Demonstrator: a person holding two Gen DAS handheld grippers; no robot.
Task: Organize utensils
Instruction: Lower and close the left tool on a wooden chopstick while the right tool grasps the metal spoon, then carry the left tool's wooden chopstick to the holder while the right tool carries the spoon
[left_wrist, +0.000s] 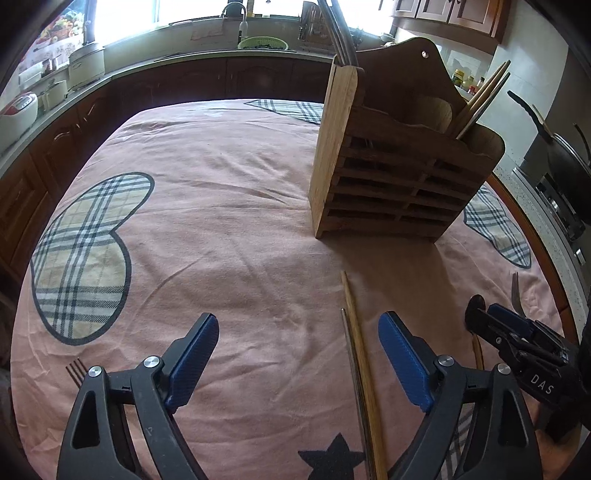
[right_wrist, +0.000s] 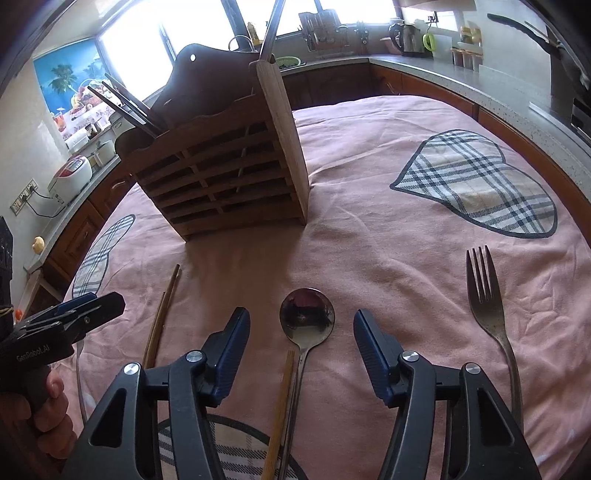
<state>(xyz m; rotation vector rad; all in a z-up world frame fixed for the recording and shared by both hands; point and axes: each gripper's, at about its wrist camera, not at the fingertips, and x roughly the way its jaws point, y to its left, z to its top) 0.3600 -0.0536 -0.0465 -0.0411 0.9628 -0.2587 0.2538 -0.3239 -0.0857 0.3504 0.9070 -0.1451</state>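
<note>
A wooden slatted utensil holder (left_wrist: 391, 166) stands on the pink tablecloth (left_wrist: 229, 229); it also shows in the right wrist view (right_wrist: 229, 173), with chopsticks and metal handles sticking up from it. My left gripper (left_wrist: 297, 354) is open and empty above the cloth, with a wooden chopstick (left_wrist: 356, 332) and a metal one (left_wrist: 352, 369) lying just inside its right finger. My right gripper (right_wrist: 301, 350) is open around a metal spoon (right_wrist: 306, 317), hovering over its bowl. A wooden chopstick (right_wrist: 280, 402) lies beside the spoon's handle. A metal fork (right_wrist: 487, 306) lies to the right. A pair of chopsticks (right_wrist: 164, 310) lies to the left.
Another fork's tines (left_wrist: 75, 369) show at the left gripper's left side. Plaid heart patches (right_wrist: 476, 184) decorate the cloth. Kitchen counters with a rice cooker (right_wrist: 72, 177), a sink and a kettle (right_wrist: 406, 37) ring the table. A black pan (left_wrist: 565, 147) sits at the right.
</note>
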